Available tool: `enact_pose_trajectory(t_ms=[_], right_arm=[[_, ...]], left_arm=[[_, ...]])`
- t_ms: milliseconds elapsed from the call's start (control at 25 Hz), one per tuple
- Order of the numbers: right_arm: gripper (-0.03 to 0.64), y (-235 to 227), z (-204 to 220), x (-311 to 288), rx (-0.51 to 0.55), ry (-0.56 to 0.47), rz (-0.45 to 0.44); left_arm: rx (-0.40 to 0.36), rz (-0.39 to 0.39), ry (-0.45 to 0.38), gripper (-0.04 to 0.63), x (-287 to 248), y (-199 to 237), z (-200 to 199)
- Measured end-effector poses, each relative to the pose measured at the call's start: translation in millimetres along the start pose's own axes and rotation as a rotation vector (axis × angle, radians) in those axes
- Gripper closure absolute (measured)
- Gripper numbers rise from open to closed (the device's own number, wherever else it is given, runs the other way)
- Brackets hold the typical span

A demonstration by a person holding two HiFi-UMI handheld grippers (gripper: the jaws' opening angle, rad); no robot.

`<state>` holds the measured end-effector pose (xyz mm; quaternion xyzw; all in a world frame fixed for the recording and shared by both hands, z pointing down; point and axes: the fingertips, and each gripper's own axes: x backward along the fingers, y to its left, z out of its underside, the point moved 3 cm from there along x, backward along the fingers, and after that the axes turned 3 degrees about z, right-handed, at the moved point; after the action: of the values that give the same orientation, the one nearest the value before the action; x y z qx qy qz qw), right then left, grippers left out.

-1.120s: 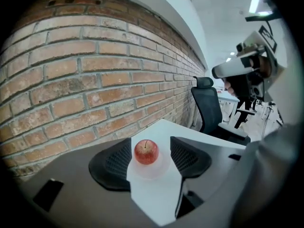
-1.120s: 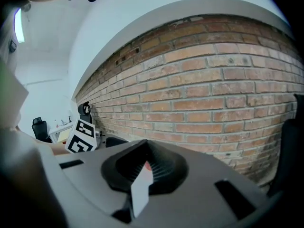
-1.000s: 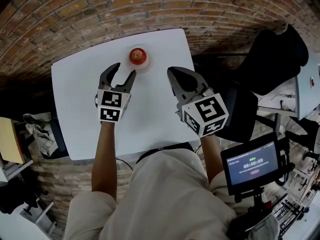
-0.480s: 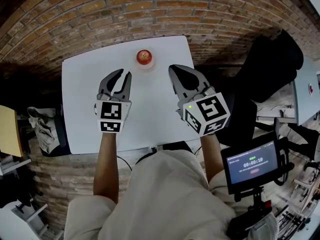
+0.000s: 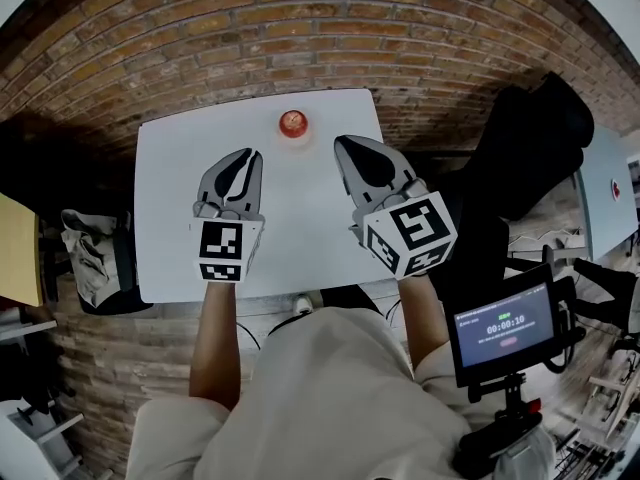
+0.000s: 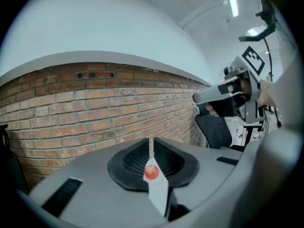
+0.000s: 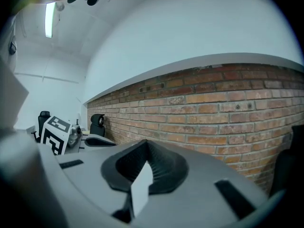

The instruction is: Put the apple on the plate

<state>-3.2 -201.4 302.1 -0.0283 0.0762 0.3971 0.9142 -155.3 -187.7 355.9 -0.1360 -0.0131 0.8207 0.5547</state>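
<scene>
A red apple point(image 5: 293, 122) sits on a small white plate point(image 5: 294, 136) at the far edge of the white table point(image 5: 175, 218). My left gripper point(image 5: 245, 156) hangs above the table, short of the apple and to its left. Its jaws have just been closing and now stand together with nothing between them. The left gripper view shows the apple point(image 6: 151, 173) far off through the thin slit of the left gripper point(image 6: 151, 141). My right gripper point(image 5: 350, 146) is raised to the apple's right, shut and empty, as the right gripper view point(image 7: 147, 144) also shows.
A brick wall point(image 5: 300, 28) runs right behind the table. To the right stand a black chair point(image 5: 530, 138) and a screen with a timer point(image 5: 505, 330). A bag point(image 5: 95, 258) lies on the floor at the left.
Both grippers have risen and drawn back from the apple. The left jaws went from wide open to together. The apple and plate have not moved.
</scene>
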Motion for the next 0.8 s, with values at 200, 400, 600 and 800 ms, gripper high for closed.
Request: enact_pose_trajectory(t_ms=[200, 400, 600, 800], right_arm=[[0.614, 15.5, -15.1, 20.5, 0.025, -0.041, -0.011], [0.614, 29.0, -29.3, 35.6, 0.042, -0.084, -0.013], [0.614, 39.1, -38.0, 49.7, 0.052, -0.116, -0.014], [0.614, 58.4, -49.3, 74.9, 0.067, -0.146, -0.008]], left_arm=[[-0.008, -0.014, -0.074, 0.575, 30.9, -11.2, -26.5], [-0.027, -0.02, -0.137, 0.588, 57.9, -20.1, -49.8], [-0.002, -0.021, -0.193, 0.589, 82.1, -26.3, -67.1], [-0.029, -0.03, -0.242, 0.589, 116.7, -34.7, -83.6]])
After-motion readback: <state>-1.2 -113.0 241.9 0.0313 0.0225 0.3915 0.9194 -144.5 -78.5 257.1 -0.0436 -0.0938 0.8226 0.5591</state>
